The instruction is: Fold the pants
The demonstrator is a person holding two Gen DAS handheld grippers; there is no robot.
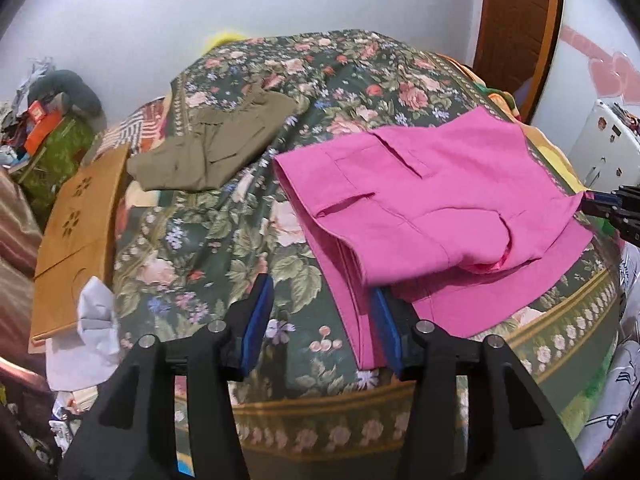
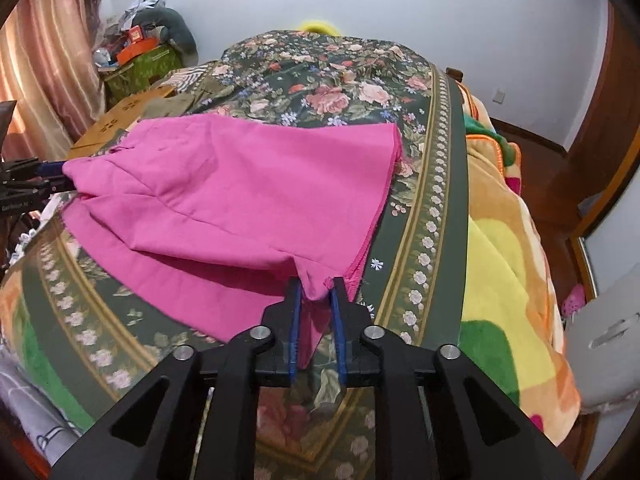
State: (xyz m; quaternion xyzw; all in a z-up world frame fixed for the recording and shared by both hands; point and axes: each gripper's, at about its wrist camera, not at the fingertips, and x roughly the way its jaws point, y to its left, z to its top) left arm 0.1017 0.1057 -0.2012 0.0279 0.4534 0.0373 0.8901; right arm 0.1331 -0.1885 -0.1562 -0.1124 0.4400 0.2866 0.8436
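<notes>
Pink pants (image 1: 432,208) lie partly folded on a floral bedspread (image 1: 224,240). They also show in the right wrist view (image 2: 240,200). My left gripper (image 1: 320,316) is open, its jaws wide apart, with the right finger (image 1: 386,336) tucked under the pants' near edge. My right gripper (image 2: 316,296) is shut on a corner of the pink pants and holds it slightly raised. The right gripper also shows at the right edge of the left wrist view (image 1: 612,208). The left gripper shows at the left edge of the right wrist view (image 2: 32,180).
Folded olive pants (image 1: 216,148) lie further back on the bed. A brown paper bag (image 1: 76,240) and white cloth (image 1: 92,332) sit at the bed's left edge. Clutter (image 1: 44,120) is piled by the wall. A colourful blanket (image 2: 508,264) hangs on the right side.
</notes>
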